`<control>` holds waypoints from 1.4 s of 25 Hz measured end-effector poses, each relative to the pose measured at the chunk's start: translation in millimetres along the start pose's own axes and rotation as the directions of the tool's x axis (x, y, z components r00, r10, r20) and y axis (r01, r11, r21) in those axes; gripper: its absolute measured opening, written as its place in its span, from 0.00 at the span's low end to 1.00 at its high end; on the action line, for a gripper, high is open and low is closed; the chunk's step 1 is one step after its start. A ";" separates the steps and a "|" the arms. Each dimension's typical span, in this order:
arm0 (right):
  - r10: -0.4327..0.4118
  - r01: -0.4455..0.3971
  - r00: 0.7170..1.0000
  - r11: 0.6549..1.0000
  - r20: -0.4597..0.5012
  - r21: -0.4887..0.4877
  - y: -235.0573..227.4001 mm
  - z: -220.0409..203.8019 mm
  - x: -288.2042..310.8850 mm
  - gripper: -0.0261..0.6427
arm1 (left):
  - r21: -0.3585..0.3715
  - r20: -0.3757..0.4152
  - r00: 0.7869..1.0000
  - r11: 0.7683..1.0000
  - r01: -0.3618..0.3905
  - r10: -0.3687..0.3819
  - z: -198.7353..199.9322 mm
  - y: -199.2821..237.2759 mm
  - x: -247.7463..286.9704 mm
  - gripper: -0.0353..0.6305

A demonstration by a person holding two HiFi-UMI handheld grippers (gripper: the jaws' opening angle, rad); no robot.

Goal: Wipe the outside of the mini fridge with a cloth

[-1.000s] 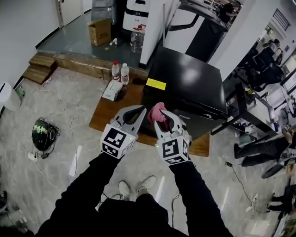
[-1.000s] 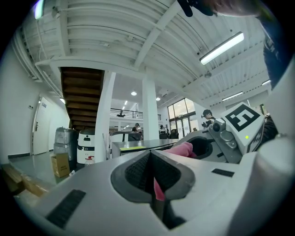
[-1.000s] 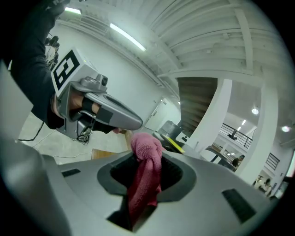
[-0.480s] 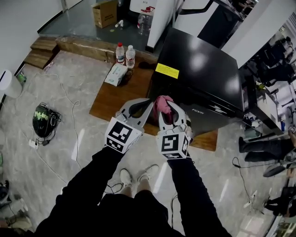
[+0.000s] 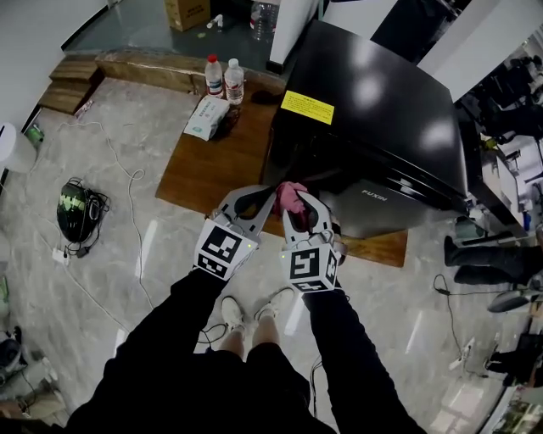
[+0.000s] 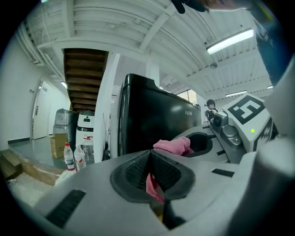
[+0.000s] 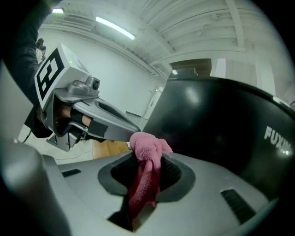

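The black mini fridge [image 5: 373, 110] stands on a low wooden platform [image 5: 212, 169], with a yellow sticker [image 5: 308, 107] on its top. My right gripper [image 5: 293, 208] is shut on a bunched pink cloth [image 5: 292, 196] close to the fridge's near lower corner. In the right gripper view the cloth [image 7: 147, 147] hangs down between the pads in front of the fridge's glossy side [image 7: 221, 124]. My left gripper [image 5: 265, 197] is tip to tip with the right one. In the left gripper view its pads meet [image 6: 150, 154] and a pink strip of cloth shows between them.
Two water bottles [image 5: 222, 78] and a tissue pack [image 5: 206, 117] sit on the platform left of the fridge. A dark helmet [image 5: 76, 212] and a white cable lie on the floor at left. A cardboard box [image 5: 188, 10] stands behind. Someone's legs [image 5: 488, 254] are at right.
The view has drawn closer to the fridge. Both grippers have stayed tip to tip with the cloth and now sit lower against the fridge's near corner.
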State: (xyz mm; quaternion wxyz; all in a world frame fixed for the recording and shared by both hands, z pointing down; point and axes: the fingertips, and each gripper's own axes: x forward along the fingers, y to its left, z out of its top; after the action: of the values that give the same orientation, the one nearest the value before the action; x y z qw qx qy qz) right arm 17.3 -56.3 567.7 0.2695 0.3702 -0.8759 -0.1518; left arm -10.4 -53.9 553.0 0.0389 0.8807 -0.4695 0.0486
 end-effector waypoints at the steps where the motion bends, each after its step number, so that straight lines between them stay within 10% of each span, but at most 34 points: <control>1: 0.009 -0.009 1.000 1.000 -0.010 0.007 4.0 -9.6 3.9 0.20 | -0.005 -0.011 1.000 1.000 0.001 -0.001 -11.0 -0.3 2.6 0.06; 22: 0.184 -0.115 0.945 0.961 -0.272 0.250 96.5 -186.0 82.3 0.19 | -0.144 -0.254 0.966 0.986 -0.082 0.044 -201.1 13.6 26.1 0.06; 30: 0.255 -0.202 0.952 0.939 -0.167 0.280 106.9 -174.7 63.6 0.20 | -0.141 -0.235 0.971 0.987 -0.083 0.048 -186.5 4.5 2.0 0.06; 35: 0.152 -0.137 0.988 0.949 -0.029 0.284 81.0 -111.8 2.1 0.20 | -0.199 -0.135 0.990 0.977 -0.077 0.050 -125.1 -17.4 -10.8 0.06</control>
State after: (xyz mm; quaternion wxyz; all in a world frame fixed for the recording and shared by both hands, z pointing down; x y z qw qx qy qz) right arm 35.5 -10.2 696.5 0.2465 0.3434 -0.9063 0.0039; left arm -8.0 -21.1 675.4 0.1580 0.8517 -0.4963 0.0585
